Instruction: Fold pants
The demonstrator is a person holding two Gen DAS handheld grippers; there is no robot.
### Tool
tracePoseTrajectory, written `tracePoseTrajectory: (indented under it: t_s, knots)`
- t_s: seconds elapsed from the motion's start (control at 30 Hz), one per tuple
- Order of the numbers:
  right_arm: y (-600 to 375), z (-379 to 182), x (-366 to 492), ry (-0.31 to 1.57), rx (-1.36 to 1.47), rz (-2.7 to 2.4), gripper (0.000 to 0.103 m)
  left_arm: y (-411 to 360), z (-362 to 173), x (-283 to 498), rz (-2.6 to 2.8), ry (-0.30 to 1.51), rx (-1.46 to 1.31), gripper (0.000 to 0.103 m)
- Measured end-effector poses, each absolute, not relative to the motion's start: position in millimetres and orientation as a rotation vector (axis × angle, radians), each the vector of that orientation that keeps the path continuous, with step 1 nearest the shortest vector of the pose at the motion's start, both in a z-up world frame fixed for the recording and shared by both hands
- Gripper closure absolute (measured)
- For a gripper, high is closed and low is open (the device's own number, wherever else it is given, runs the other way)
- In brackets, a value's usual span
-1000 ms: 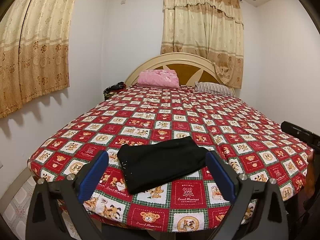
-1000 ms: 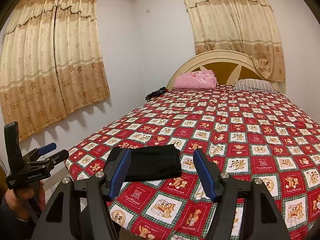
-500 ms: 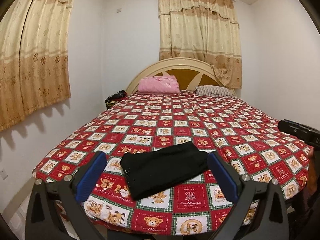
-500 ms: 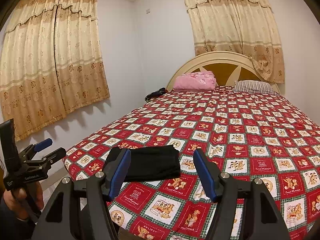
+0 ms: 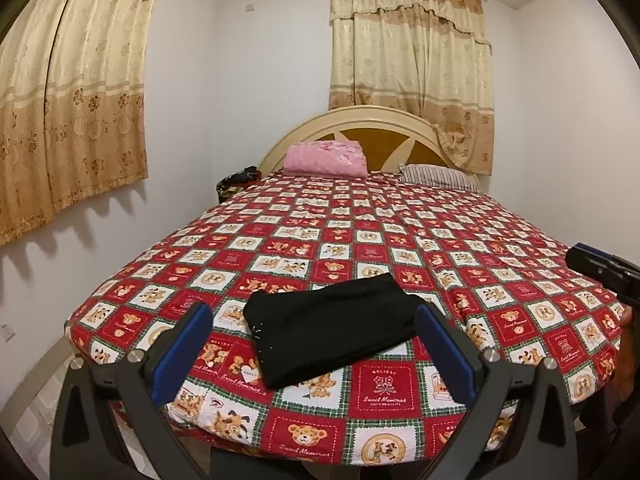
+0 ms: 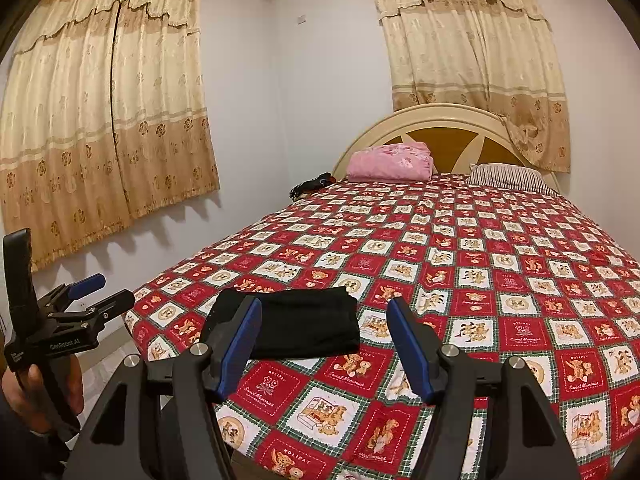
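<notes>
Black pants [image 5: 332, 328] lie folded into a small flat rectangle on the bed, near its front left corner. They also show in the right wrist view as black pants [image 6: 304, 328]. My left gripper [image 5: 312, 316] hangs open in the air short of the bed's front edge, with nothing between its blue pads. My right gripper [image 6: 324, 308] is open too, held back from the pants and touching nothing. A hand holds the left gripper [image 6: 108, 292] off the bed's left corner. The right gripper's tip [image 5: 600, 268] pokes in from the right.
The bed's red teddy-bear quilt [image 5: 400, 240] spreads out beyond the pants. A pink folded blanket [image 5: 326, 158] and a striped pillow [image 5: 436, 176] lie by the headboard [image 5: 360, 120]. Dark things [image 5: 236, 180] sit beside the bed on the left. Curtains hang on both walls.
The left wrist view swayed slightly up and down. The pants and both open grippers stay where they were.
</notes>
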State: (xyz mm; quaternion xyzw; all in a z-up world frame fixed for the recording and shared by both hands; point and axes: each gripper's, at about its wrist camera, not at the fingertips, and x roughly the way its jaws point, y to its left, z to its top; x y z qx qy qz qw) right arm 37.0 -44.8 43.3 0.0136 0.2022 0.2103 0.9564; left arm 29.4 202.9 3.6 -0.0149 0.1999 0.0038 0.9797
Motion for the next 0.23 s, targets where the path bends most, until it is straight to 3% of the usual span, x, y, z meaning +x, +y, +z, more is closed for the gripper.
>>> tracePoseTrajectory:
  t_s: [0.23]
  knots:
    - [-41.4,40.2,37.5,0.416,0.019,0.431,0.037,200.3,0.1,28.8,-0.013,0.392,-0.020,0.000]
